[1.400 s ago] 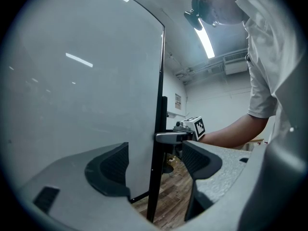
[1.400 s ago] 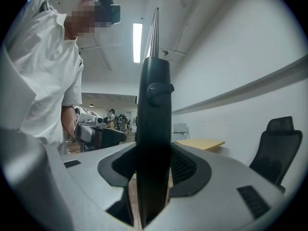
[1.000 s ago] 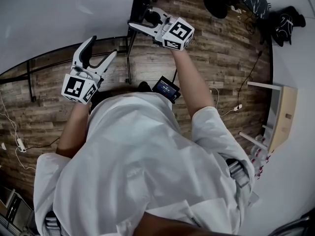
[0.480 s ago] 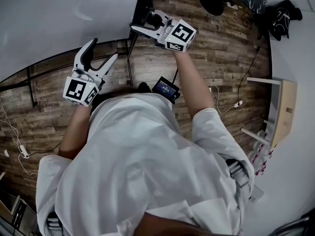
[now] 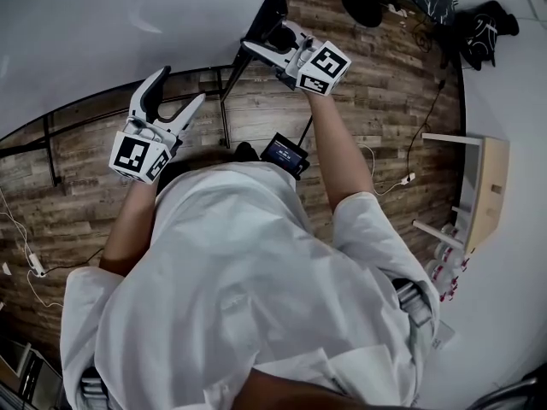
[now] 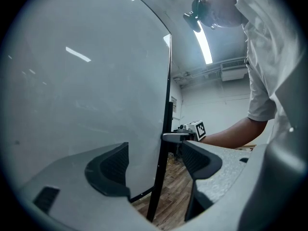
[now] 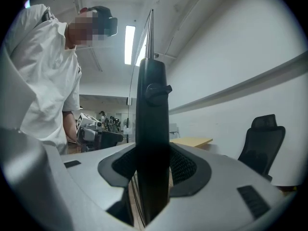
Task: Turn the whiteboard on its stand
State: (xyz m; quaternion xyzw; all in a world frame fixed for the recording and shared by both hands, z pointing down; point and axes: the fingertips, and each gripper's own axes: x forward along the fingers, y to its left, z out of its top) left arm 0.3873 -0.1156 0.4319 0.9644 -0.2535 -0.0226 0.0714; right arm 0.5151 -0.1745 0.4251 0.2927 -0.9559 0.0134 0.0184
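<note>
The whiteboard (image 5: 102,32) fills the upper left of the head view, its white face (image 6: 86,81) edged by a black frame (image 6: 166,119). My right gripper (image 5: 265,43) is shut on the frame's black upright post (image 7: 153,109) at the board's right edge, and the post fills the gap between the pads of this gripper (image 7: 153,170). My left gripper (image 5: 178,88) is open in front of the board's lower part. Nothing touches its pads (image 6: 108,170), and the frame edge shows farther off between them.
The stand's black lower rail (image 5: 85,114) runs over the wooden floor. A black office chair (image 7: 260,138) stands by the wall, and a light wooden table (image 5: 487,195) is at the right. Cables (image 5: 26,246) lie on the floor at the left. A small screen device (image 5: 285,154) hangs at the person's waist.
The right gripper has shifted to the right with the post in its grip, and the board's right edge has swung that way. The left gripper has stayed almost still.
</note>
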